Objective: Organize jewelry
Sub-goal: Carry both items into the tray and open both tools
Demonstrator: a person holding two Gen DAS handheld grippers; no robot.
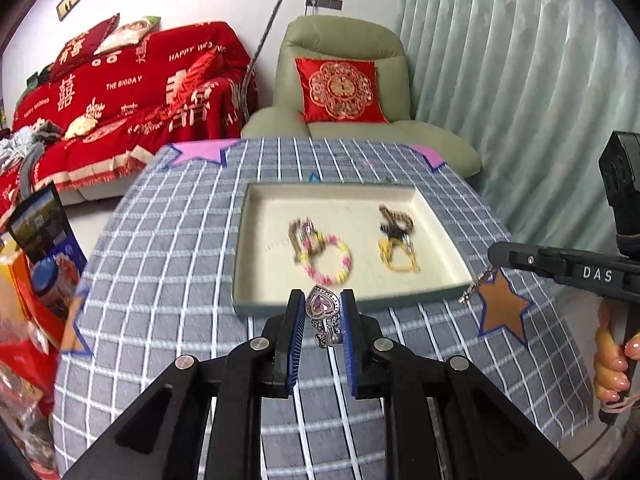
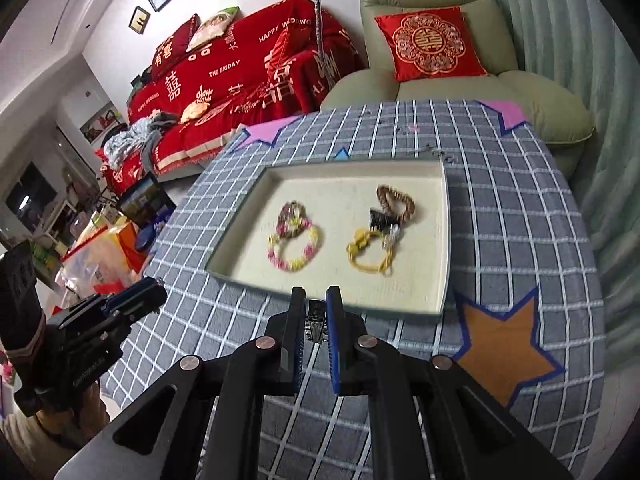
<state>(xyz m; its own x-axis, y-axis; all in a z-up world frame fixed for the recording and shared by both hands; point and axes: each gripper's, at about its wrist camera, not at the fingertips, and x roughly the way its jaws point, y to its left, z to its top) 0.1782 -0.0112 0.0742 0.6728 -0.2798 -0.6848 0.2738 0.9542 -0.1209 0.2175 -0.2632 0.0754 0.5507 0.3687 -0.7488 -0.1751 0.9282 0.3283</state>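
Left wrist view: the left gripper (image 1: 320,312) has its fingers pinching a heart-shaped silver pendant (image 1: 322,306) just short of the tray (image 1: 256,200) (bracelets lie inside). Right wrist view: the right gripper (image 2: 316,316) has its fingers pinching a small silver clip (image 2: 316,320), also just short of the tray's near rim, above the counter (image 2: 520,208).

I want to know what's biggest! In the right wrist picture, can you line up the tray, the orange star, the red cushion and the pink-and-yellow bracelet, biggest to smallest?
1. Tray
2. Orange star, though it sits nearest the camera
3. Red cushion, far away, so it looks smaller than it is
4. Pink-and-yellow bracelet
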